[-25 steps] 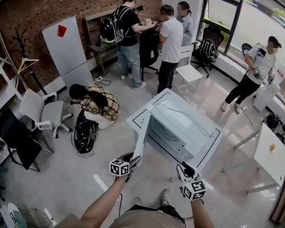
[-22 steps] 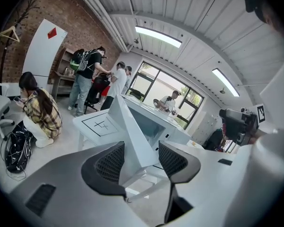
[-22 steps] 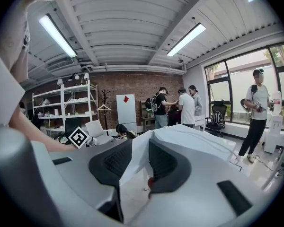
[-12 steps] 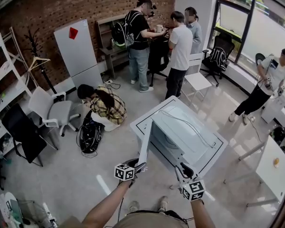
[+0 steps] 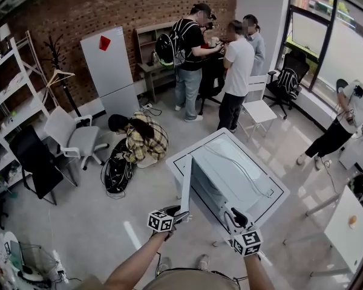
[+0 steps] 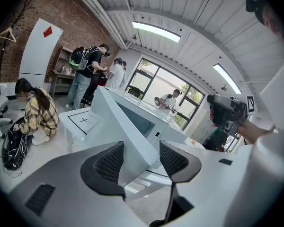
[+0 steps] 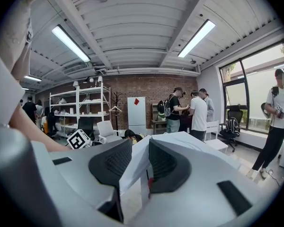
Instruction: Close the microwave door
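A big room has a brick wall [image 5: 60, 11] at the back. A tall white fridge [image 5: 111, 65] stands against it. Some people stand near the wall, and one person [image 5: 146, 139] crouches on the floor.

Closer in stands a white table [image 5: 177, 162]. The microwave [image 5: 230, 171] sits on top of it. The microwave door [image 5: 186, 186] is open. It sticks out from the left side of the microwave toward the person who holds the grippers.

The left gripper [image 5: 181, 212] is right at the near end of the door. Its jaws are wide apart and have just been opening. In the left gripper view the edge of the door [image 6: 128, 141] shows between them, and the pads do not press on it.

The right gripper [image 5: 233, 214] is near the front corner of the table. Its jaws are a little apart. In the right gripper view only the white table shows through the gap, and nothing is held.
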The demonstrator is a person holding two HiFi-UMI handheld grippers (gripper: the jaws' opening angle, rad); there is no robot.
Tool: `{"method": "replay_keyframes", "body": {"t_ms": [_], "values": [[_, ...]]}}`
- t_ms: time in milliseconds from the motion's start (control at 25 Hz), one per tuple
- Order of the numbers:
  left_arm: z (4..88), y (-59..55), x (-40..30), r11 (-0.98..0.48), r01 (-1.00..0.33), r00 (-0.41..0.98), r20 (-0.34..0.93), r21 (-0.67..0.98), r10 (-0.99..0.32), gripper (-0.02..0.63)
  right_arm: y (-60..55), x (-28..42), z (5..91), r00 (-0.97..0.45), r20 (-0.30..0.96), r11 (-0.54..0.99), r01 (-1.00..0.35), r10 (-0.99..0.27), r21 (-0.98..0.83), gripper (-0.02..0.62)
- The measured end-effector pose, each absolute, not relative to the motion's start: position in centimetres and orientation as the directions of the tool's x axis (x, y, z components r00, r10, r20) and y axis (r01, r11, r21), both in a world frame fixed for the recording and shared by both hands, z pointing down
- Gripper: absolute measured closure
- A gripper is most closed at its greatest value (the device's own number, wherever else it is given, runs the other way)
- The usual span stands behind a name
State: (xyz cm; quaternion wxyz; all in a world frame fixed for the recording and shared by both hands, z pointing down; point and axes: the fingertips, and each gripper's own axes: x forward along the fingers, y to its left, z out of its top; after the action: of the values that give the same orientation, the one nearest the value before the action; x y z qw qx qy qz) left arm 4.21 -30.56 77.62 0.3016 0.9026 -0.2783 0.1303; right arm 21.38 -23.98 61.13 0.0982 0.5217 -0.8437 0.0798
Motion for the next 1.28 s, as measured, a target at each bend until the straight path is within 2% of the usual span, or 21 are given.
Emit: {"method": "replay_keyframes", "body": {"t_ms": [600,1280], "values": [[77.6,-30.3,13.4,-0.697,-0.548,0.829,0.408,0.462,-0.382,0.367,-23.5,28.7,61.5,-0.443,0.239,0.45,-0.892,-0.864,-0.028,0.48],[79.0,-31.7,22.3,-0.769,-0.472,0.838,0.491,0.431,-0.239,0.371,-23.0,35.2,62.8,-0.389,0.239,0.392,-0.919,-0.89,-0.037,0.48]]}}
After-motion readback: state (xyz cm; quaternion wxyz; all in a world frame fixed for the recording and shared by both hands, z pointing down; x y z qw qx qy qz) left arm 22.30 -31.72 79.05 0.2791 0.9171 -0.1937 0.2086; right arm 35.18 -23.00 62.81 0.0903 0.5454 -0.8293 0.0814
